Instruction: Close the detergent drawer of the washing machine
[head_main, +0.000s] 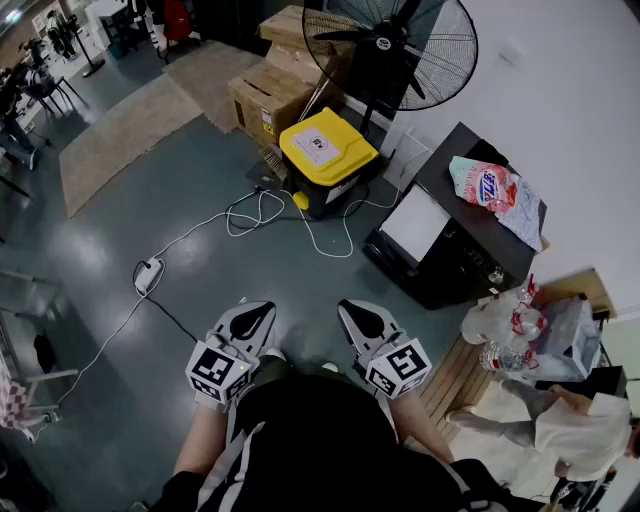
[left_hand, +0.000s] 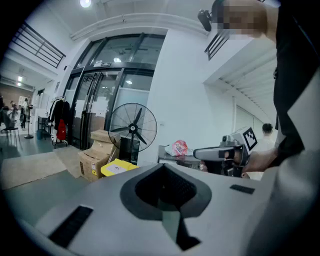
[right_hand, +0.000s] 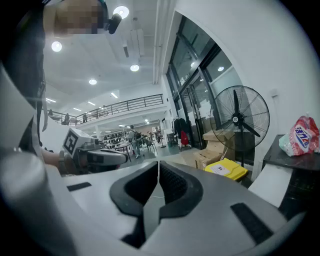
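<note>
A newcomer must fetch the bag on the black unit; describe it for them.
Find the big black fan by the white wall. Right of it stands a low black unit; the bag lies on top. It is soft, pink and white with blue print, unlike the yellow-lidded bin nearby.

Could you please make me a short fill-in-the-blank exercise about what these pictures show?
1. The black plastic bin has a ____ lid.
2. The jaws of the left gripper and the right gripper are both ____, with nothing between them.
3. The pink and white detergent bag lies on top of the ____ cabinet.
4. Behind the bin stands a large black pedestal ____.
Missing words: yellow; shut; black; fan.
</note>
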